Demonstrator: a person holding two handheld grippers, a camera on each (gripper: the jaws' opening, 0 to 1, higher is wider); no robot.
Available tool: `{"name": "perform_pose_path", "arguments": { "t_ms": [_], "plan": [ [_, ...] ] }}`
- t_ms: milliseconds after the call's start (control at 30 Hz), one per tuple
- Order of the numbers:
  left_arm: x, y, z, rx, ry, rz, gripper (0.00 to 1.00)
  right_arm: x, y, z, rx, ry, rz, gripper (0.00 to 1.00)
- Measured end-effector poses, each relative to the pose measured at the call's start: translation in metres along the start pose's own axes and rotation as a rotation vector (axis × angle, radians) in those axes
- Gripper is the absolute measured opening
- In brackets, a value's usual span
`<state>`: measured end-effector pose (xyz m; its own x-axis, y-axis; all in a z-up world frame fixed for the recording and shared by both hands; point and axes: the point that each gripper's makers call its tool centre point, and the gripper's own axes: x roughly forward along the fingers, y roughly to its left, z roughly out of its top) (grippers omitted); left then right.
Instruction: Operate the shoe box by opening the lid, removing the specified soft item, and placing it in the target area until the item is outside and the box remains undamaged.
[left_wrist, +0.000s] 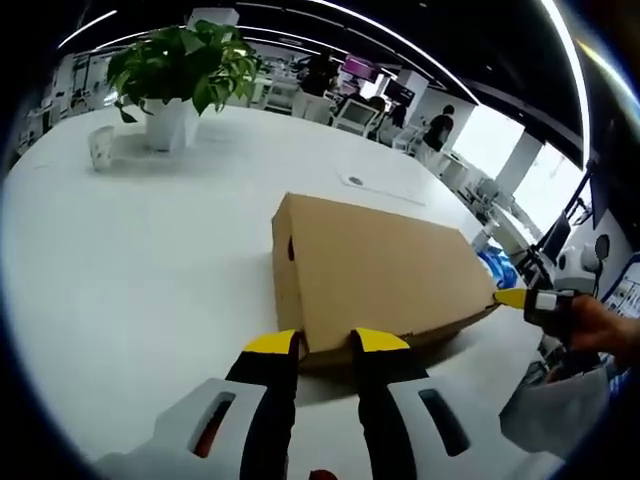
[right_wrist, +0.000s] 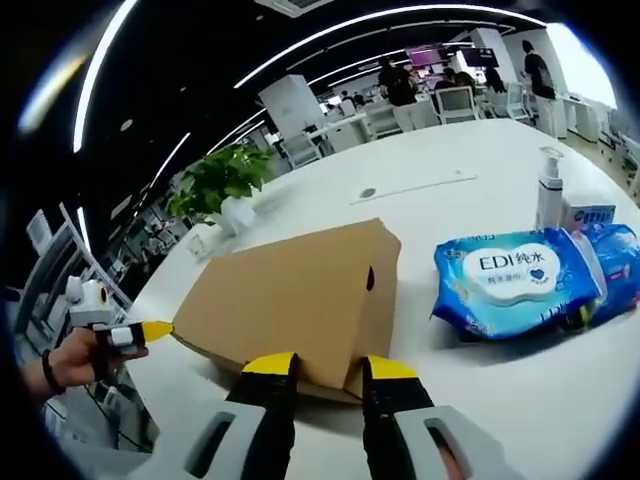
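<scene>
Cardboard formed the shoe box (left_wrist: 385, 275), which lay on the white worktop (left_wrist: 140, 260) with its lid (right_wrist: 290, 290) raised only slightly at the near edge, the body still largely covered. The left gripper (left_wrist: 328, 342) stood at one corner of the lid, its yellow-tipped fingers (left_wrist: 272, 343) set narrowly apart on either side of the lid's edge. The right gripper (right_wrist: 330, 367) met the opposite end in the same way, fingers a narrow gap apart about the lid's corner; whether either pair actually pinched the board could not be told. A potted plant (left_wrist: 182, 75) and a cup (left_wrist: 101, 147) stood well apart at the far side, and a blue wet-wipe pack (right_wrist: 520, 280) and a pump bottle (right_wrist: 549, 190) lay near the box's other end.

The lid would probably handle as light, thin and moderately stiff, prone to creasing or tearing under a hard pinch. Hold should be taken at the lid's rim near both ends and lifted evenly. The soft item remained hidden inside.
</scene>
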<state>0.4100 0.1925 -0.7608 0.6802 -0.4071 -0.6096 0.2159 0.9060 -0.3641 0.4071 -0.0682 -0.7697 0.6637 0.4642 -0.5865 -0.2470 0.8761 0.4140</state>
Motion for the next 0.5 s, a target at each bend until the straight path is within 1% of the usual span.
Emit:
{"name": "perform_pose_path", "arguments": {
  "t_ms": [133,300,433,500],
  "plan": [
    [0.013,-0.002,0.01,0.007,0.001,-0.001,0.2,0.007,-0.006,0.013,-0.007,0.016,-0.003,0.22],
    [0.027,-0.002,0.02,0.004,0.0,0.001,0.2,0.013,-0.014,0.026,-0.026,0.02,-0.016,0.21],
    [0.035,-0.004,0.025,0.001,0.007,0.005,0.2,0.016,-0.02,0.032,-0.014,0.037,-0.019,0.21],
    [0.039,-0.005,0.027,0.002,0.008,0.004,0.2,0.017,-0.021,0.034,-0.021,0.044,-0.02,0.21]
  ]
}}
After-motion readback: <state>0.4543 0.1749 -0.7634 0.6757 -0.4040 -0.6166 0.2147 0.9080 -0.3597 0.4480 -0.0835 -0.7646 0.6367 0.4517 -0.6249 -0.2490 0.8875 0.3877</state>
